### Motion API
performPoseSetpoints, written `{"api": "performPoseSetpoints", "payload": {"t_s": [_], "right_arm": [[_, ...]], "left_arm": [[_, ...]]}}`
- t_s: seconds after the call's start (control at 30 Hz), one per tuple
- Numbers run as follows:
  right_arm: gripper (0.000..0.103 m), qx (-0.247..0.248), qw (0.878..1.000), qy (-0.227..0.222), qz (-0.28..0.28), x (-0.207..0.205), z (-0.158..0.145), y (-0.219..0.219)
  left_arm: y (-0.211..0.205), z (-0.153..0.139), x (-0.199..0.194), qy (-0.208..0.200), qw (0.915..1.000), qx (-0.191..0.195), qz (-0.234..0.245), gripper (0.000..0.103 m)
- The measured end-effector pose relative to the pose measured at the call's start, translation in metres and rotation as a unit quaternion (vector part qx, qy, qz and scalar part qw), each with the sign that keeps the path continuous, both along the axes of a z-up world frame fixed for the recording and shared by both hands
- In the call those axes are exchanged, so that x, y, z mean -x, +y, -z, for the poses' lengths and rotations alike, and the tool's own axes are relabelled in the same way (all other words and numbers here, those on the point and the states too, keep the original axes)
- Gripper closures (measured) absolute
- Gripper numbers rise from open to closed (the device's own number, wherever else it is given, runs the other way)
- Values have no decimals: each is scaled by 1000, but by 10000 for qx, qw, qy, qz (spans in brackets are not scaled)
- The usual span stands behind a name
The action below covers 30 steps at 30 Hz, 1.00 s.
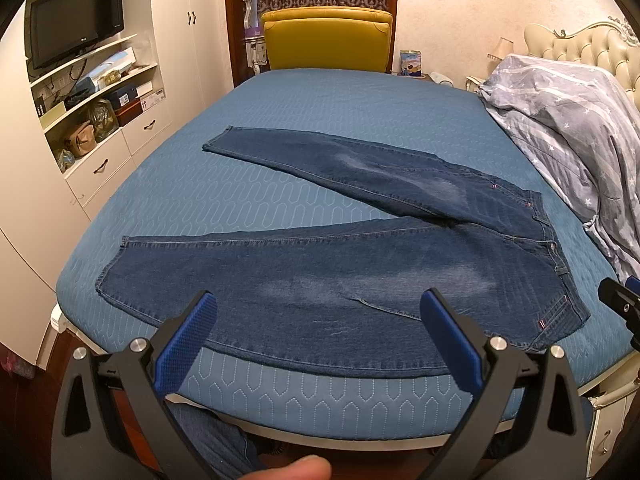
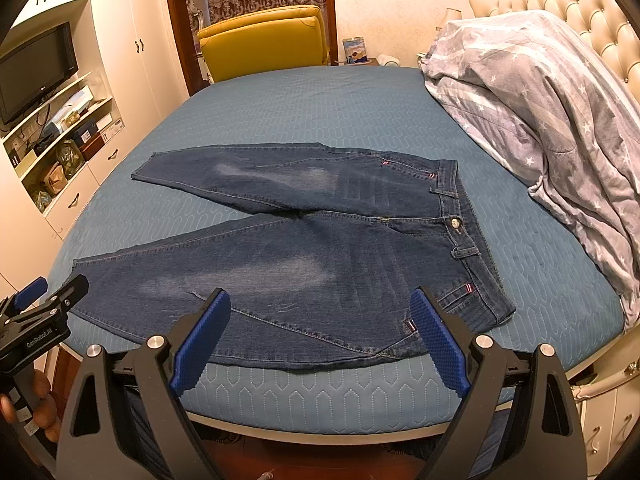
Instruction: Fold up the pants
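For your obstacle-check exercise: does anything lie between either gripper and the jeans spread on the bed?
Nothing visible does. The left gripper and right gripper are both open above the near edge of the jeans, with only denim and bare bed cover before them. The grey duvet lies well aside.

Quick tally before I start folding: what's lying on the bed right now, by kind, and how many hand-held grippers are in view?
Jeans: 1, spread flat, legs splayed
Star-print duvet: 1, bunched at the headboard end
Hand-held grippers: 2, left hand-held gripper and right hand-held gripper, both open, above the bed's near edge
Total: 4
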State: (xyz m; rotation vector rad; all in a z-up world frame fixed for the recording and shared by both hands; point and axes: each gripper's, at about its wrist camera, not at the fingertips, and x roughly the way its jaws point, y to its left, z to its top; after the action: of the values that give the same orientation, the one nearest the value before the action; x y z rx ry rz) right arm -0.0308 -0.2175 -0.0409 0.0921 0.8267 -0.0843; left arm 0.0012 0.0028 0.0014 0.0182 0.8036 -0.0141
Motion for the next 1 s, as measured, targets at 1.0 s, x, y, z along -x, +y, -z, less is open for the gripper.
{"api": "performPoseSetpoints", "payload": {"t_s": [1.0], "right_arm": [[15, 6, 10000, 13, -5, 0, 1, 2]], "left_arm": [[-1, 3, 0, 10, 10000, 18, -1, 1]]}}
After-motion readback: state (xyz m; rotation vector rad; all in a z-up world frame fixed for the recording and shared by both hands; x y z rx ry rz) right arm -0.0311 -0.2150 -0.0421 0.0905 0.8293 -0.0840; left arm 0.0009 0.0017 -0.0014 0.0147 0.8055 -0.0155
